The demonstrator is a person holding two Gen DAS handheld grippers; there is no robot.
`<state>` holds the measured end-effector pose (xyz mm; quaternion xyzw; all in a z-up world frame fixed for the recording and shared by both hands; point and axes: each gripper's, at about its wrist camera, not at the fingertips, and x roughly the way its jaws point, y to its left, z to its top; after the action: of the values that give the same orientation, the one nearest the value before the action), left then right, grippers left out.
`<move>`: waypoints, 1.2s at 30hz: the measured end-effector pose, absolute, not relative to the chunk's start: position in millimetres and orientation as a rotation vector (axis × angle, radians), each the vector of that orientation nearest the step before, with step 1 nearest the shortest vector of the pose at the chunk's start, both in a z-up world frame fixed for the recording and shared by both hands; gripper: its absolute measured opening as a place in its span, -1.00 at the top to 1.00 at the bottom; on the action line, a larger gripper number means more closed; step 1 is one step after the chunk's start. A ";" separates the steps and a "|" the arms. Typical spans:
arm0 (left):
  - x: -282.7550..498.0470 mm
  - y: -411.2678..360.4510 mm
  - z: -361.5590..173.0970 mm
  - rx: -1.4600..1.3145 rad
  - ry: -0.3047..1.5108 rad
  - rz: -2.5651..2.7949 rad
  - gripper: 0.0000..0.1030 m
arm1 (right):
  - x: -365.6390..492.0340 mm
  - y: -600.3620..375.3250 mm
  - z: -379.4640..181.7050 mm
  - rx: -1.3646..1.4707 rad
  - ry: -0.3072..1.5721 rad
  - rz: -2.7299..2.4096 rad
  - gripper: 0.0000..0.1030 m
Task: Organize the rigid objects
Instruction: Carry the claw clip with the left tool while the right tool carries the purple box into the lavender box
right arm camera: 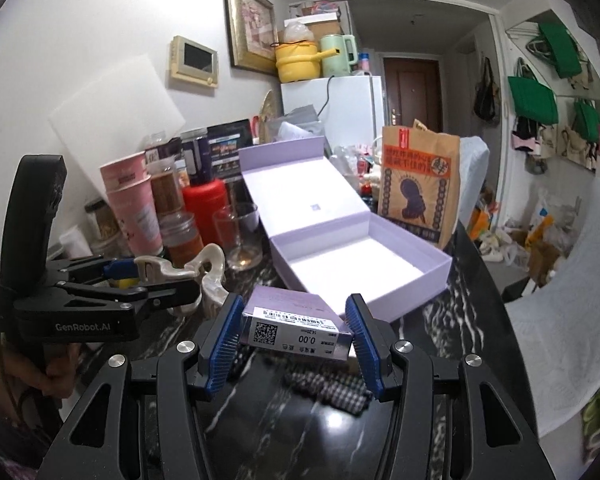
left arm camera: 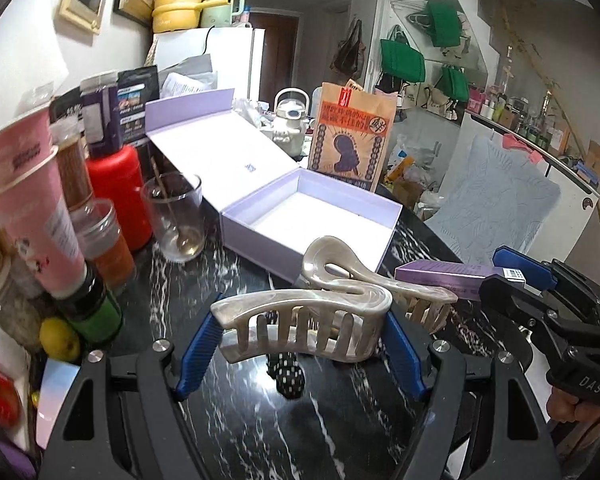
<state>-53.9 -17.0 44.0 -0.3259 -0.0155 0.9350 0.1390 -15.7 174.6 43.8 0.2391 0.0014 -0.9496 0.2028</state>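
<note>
Lavender gift box (right arm camera: pixel 404 280) ahead sits empty; left gripper (left arm camera: pixel 300 332) clamps the pearly hair claw (left arm camera: pixel 300 320), right gripper (right arm camera: pixel 292 332) pinches a small purple carton (right arm camera: pixel 292 320)—nothing stowed yet.

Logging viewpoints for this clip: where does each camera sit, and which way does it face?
Left wrist: on the left gripper, facing across the black marble table to the open lilac gift box; its jaws hold a pearly beige claw hair clip.
Right wrist: on the right gripper, facing the same way, holding a small purple barcoded carton; a hand shows lower left.
Shared: box, clip, carton, and each view shows the other gripper.
</note>
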 end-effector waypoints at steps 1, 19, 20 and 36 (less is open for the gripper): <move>-56.2 -16.1 45.3 -0.940 -0.041 2.701 -0.46 | -18.3 174.8 45.2 0.667 0.004 -2.653 -0.01; -127.0 -1.2 66.5 -0.937 -0.003 2.654 -0.46 | -80.0 185.0 66.8 0.677 0.000 -2.693 -0.01; -130.9 -0.9 65.7 -0.940 -0.002 2.649 -0.46 | -83.8 185.3 67.3 0.679 -0.002 -2.694 -0.01; -192.6 5.7 43.3 -1.041 0.012 2.608 -0.46 | -148.9 189.6 49.4 0.790 0.008 -2.687 -0.01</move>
<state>-192.6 5.7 43.3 -0.3654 0.0042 0.9159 0.1660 -148.9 189.6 49.4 0.2780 0.0029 -0.9455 0.1693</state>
